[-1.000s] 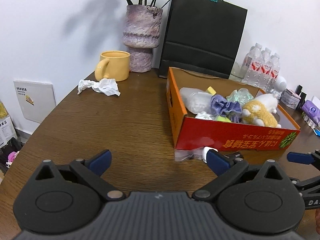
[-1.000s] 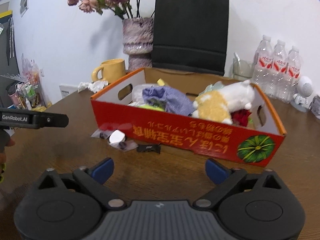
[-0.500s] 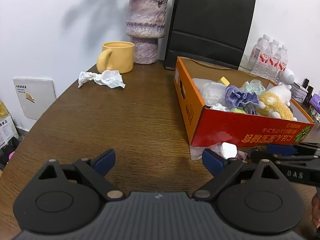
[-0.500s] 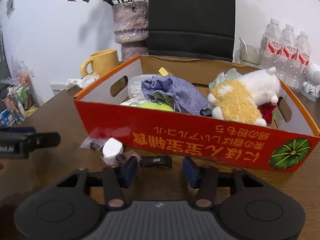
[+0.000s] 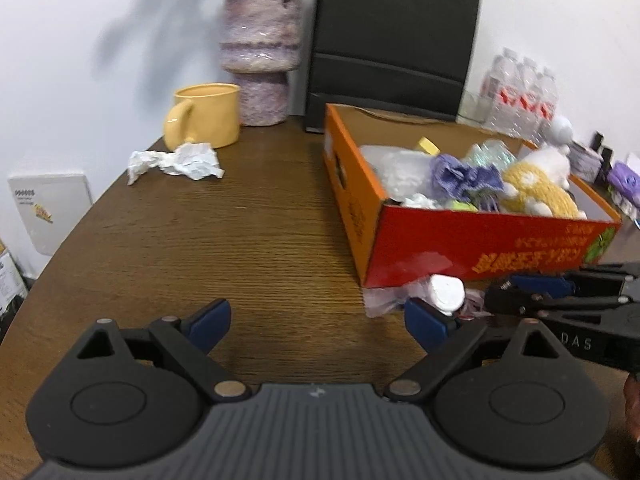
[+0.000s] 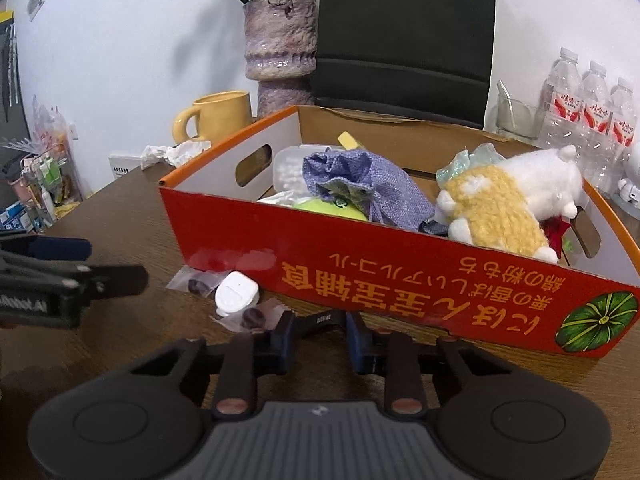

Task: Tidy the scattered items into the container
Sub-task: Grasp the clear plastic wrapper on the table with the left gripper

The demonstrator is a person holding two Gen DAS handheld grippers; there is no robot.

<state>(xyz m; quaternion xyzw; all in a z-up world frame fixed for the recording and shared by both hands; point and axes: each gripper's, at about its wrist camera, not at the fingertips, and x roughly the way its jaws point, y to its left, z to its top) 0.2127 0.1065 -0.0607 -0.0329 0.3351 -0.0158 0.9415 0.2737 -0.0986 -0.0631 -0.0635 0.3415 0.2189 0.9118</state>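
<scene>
Right gripper (image 6: 318,334) closing on small black clip (image 6: 320,317).
Clip lies crosswise between my narrowing fingers, twelve o'clock, beside red box (image 6: 400,280); contact unclear. Left gripper (image 5: 316,318) spread wide, empty, farther.

A red box (image 6: 400,280) with orange lettering and a green pumpkin print is seen; a yellow mug (image 5: 208,116), a mottled purple vase (image 5: 260,52), a brown wood-grain table (image 5: 200,248).

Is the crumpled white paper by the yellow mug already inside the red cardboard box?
No, the crumpled white paper lies on the brown wooden table beside the yellow mug, outside the red cardboard box.
</scene>
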